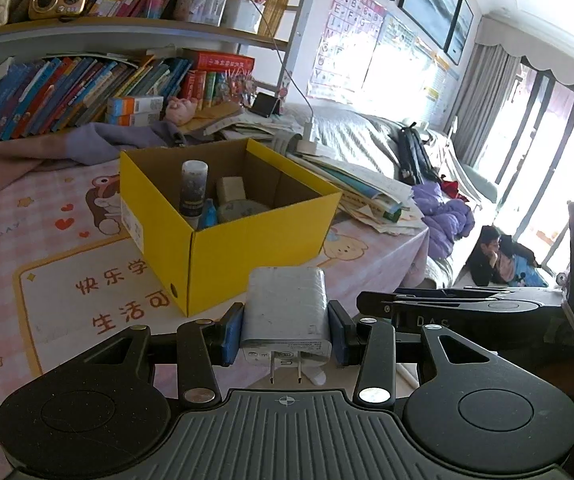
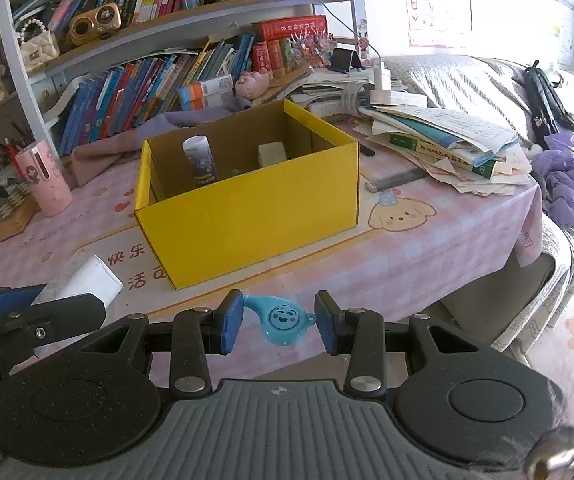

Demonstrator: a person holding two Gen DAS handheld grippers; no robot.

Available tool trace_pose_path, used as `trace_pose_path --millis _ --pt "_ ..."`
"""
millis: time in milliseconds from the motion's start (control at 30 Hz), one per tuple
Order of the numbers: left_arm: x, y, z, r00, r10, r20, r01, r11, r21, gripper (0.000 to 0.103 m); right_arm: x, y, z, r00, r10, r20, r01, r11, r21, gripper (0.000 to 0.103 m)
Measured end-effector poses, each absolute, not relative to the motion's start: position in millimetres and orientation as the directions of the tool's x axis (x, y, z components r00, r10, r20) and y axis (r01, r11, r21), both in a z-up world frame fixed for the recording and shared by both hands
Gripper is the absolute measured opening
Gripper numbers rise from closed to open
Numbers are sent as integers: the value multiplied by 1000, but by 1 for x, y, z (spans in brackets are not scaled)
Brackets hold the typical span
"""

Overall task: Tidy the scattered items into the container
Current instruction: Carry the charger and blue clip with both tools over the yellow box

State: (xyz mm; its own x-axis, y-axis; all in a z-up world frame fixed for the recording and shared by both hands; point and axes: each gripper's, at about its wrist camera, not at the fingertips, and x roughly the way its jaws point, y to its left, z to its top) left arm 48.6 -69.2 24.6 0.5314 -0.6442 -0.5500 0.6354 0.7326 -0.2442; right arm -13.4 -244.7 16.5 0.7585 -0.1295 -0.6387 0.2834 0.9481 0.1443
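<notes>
My left gripper [image 1: 286,330] is shut on a white plug-in charger [image 1: 286,308], prongs toward the camera, short of the yellow cardboard box [image 1: 247,248]. The box holds a dark tube [image 1: 194,188], a beige block [image 1: 231,189], a blue item [image 1: 208,214] and a greyish thing. My right gripper [image 2: 279,322] is shut on a small blue smiley-face whistle [image 2: 285,320], in front of the same yellow box [image 2: 255,216]. The left gripper with its white charger [image 2: 83,280] shows at the right wrist view's left edge.
Pink patterned cloth covers the table [image 2: 427,248]. A stack of papers and books [image 2: 447,140] lies right of the box, a pink cup [image 2: 45,178] and wooden box [image 2: 7,216] to its left. Bookshelves stand behind. A person [image 1: 491,256] sits on the floor beyond the table.
</notes>
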Motion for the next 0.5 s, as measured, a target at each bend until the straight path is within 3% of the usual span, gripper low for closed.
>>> trace_pose_path --millis 500 --pt "97 -101 45 610 -629 -482 624 756 -198 42 47 -278 40 818 -109 -564 212 970 119 37"
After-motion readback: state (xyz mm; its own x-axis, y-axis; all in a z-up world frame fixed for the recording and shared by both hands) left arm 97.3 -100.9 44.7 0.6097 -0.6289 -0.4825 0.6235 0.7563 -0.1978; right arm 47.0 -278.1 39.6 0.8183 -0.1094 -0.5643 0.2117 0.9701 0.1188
